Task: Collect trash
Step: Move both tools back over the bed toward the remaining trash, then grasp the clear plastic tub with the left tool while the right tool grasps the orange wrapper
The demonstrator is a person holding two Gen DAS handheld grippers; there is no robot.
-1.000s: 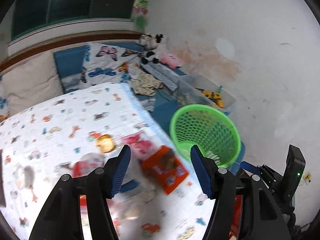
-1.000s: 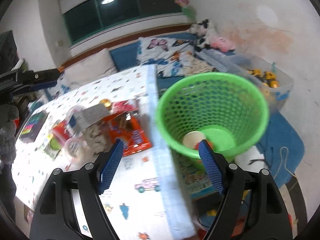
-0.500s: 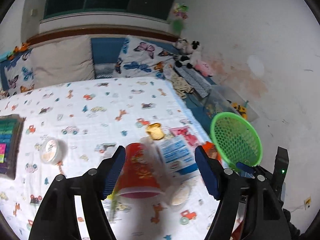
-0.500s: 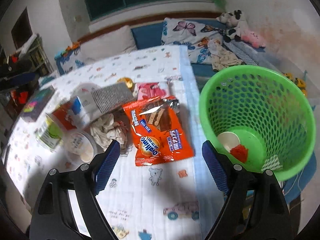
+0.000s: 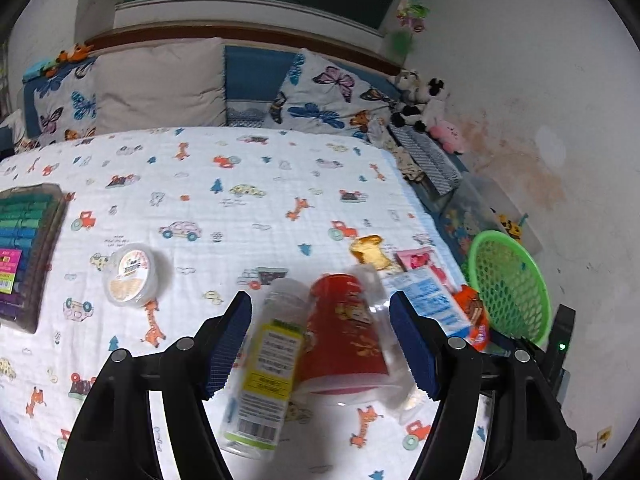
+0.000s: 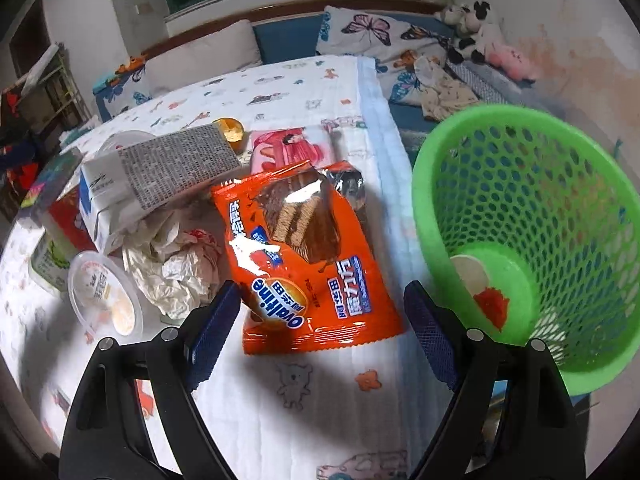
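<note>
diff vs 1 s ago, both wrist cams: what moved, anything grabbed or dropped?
Both grippers swung from the green basket toward the litter on the bed. The left gripper, jaws just opened wider, now frames the red cup and the yellow-label bottle; the right gripper, jaws shifting but open, sits over the orange Ovaltine bag. Nothing grabbed or dropped. Litter and basket contents unchanged.

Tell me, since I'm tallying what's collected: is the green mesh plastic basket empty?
Not empty. The green mesh plastic basket holds a white round cup-like piece and a small red scrap on its bottom.
</note>
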